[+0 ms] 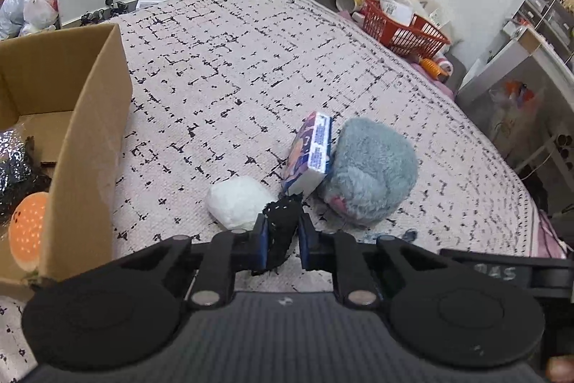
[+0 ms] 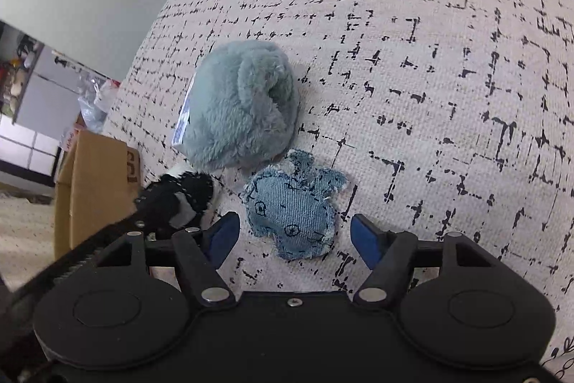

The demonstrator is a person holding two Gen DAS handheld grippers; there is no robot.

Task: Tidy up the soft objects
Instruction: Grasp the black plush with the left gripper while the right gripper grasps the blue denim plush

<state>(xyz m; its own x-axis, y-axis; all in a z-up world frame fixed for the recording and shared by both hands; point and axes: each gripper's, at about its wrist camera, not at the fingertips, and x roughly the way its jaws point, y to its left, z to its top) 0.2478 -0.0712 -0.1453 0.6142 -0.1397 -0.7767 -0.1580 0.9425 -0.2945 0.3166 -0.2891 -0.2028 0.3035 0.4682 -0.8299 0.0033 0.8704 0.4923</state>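
The left tongs are clamped on a black fuzzy soft piece, just beside the open brown cardboard box. The right tongs gape wide around a flat blue denim toy on the patterned bed cover. Next, I judge, box the black piece and close on the denim.

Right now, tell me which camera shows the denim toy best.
The right wrist view: the denim toy lies whole and unobstructed on the bedspread, just ahead of the right gripper's open jaws. The left wrist view does not show it recognizably.
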